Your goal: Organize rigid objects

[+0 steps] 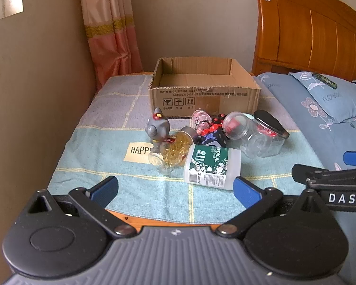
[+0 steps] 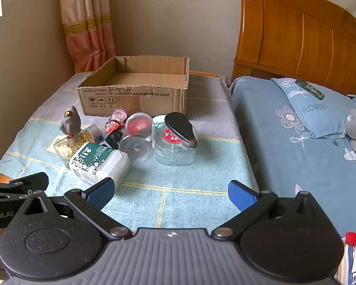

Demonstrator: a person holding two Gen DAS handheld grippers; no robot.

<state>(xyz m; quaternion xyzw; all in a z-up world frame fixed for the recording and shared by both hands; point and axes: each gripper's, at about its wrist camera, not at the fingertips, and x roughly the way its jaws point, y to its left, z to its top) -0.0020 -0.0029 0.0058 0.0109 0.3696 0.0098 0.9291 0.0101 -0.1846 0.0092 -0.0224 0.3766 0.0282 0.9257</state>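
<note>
We hold both grippers above the near edge of the table (image 1: 99,128), which is covered by a blue and lilac checked cloth. The left gripper (image 1: 175,190) sits low in the left wrist view with its blue-padded jaws spread wide and nothing between them. The right gripper (image 2: 170,192) sits low in the right wrist view, its jaws equally wide apart and holding nothing.

Ahead of us, in the middle of each frame, lies a cluster of small things. Nearest is a white bottle with a green "MEDICAL" label (image 1: 210,166), lying on its side. Touching it on the left is a clear jar of yellow capsules (image 1: 172,153), also tipped over. Behind that stands a grey toy figure (image 1: 157,128). To the right are a clear round jar with something red inside (image 1: 236,125) and a clear jar with a black lid (image 1: 264,135). Between them sits a dark box with small red and pink trinkets we cannot make out.

Behind the cluster, upper centre, stands an open cardboard box (image 1: 203,97). A bed with blue floral bedding (image 2: 296,147) fills the right side.
</note>
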